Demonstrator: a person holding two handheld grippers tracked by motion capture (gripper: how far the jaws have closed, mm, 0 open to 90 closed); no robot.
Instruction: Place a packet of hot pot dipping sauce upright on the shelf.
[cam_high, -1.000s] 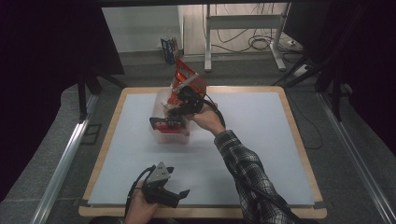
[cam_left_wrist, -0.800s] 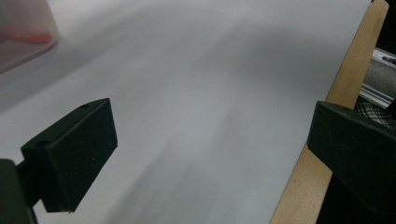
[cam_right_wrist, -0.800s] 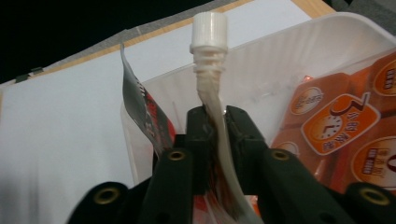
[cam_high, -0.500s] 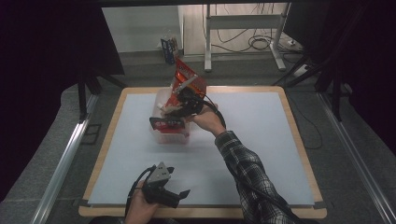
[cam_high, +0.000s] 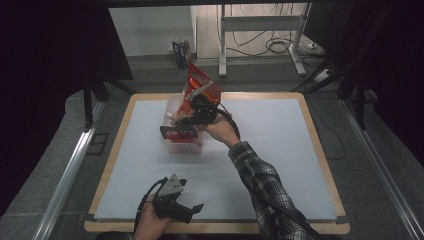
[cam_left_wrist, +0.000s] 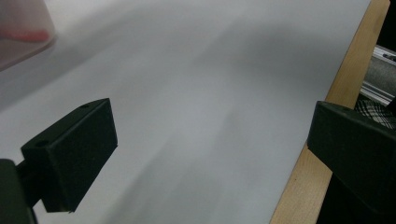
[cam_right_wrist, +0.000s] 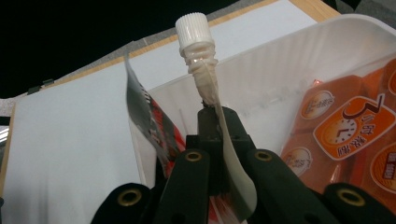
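Right gripper view, and here we are right up close: the right gripper (cam_right_wrist: 212, 126) has its black jaws pinched tight on the flat neck of a spouted pouch (cam_right_wrist: 219, 154), the pads clamped just below the spout. The white screw cap (cam_right_wrist: 191, 29) pokes straight up past the fingertips, and the pouch body trails down between the jaws, red and white print showing along its left edge. The jaws have just been closing, and the pouch is squarely between them.

Just behind the cap sits the clear plastic bin (cam_right_wrist: 280, 65), its pale wall curving round, and inside it, to the right of the fingers, lie orange packets (cam_right_wrist: 345, 135) with clock marks on them.

From the high view, the right gripper (cam_high: 192, 117) hovers over that bin (cam_high: 172, 145), which stands on the white mat towards the table's far left corner. A red bag (cam_high: 197, 80) stands up above the gripper at the bin's far side.

Down at the near edge of the table (cam_high: 310, 120), the left gripper (cam_high: 187, 209) rests in the person's hand, well apart from the bin. In the left gripper view its jaws stand wide, nothing between them but white mat and the wooden edge.
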